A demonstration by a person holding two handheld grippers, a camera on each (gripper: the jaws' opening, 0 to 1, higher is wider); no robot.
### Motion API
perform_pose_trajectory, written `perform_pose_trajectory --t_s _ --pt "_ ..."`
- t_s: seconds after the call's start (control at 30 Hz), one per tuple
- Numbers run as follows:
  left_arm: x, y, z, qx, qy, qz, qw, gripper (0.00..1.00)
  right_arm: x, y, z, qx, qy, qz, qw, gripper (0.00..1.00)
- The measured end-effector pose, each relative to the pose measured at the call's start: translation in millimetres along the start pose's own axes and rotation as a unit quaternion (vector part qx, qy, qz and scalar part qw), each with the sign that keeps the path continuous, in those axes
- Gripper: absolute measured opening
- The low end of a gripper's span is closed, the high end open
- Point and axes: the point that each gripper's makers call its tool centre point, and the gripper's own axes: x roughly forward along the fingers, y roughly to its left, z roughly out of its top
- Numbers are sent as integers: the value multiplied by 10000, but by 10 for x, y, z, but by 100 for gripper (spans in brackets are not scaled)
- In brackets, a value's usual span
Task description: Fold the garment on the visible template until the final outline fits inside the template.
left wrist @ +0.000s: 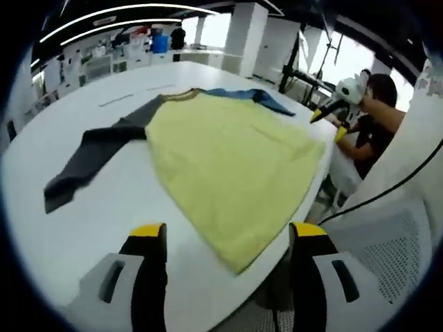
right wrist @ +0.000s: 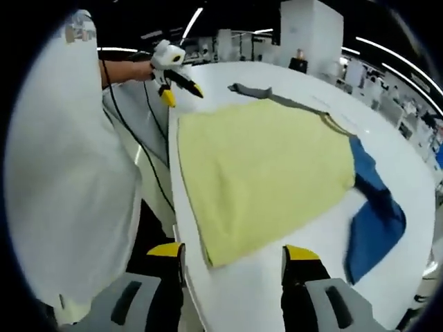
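Note:
A garment lies flat on the white table (left wrist: 104, 221): yellow body (left wrist: 235, 159), dark grey sleeve (left wrist: 90, 155) stretched out to the left, blue sleeve (left wrist: 266, 98) at the far side. My left gripper (left wrist: 228, 235) stands open just short of the near hem corner, nothing between its fingers. In the right gripper view the yellow body (right wrist: 263, 166) spreads ahead, with the blue sleeve (right wrist: 377, 221) to the right and the grey sleeve (right wrist: 252, 90) far off. My right gripper (right wrist: 234, 252) is open in front of the hem corner. Each gripper also appears far off in the other's view, right gripper (left wrist: 327, 111), left gripper (right wrist: 181, 88).
Faint line marks (left wrist: 128, 97) run across the table beyond the grey sleeve. A person in white (right wrist: 69, 173) stands at the table's edge, a black cable (right wrist: 138, 138) hanging alongside. A mesh chair (left wrist: 387, 249) sits at the near right. Shelves and pillars stand far behind.

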Motion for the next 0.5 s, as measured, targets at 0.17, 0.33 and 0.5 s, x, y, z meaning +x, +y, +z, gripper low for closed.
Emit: perform_pose_trajectory --t_s 0.17,0.33,0.5 --pt "6 19 76 187 -85 30 9998 71 -52 -181 81 315 -213 -353 9987 51" --pt "25 53 126 204 -112 55 9997 69 -87 -384 72 611 -310 -672 9954 47" --pt "51 85 131 231 -45 71 9997 69 -124 -601 15 1003 -421 -1037 9886 44"
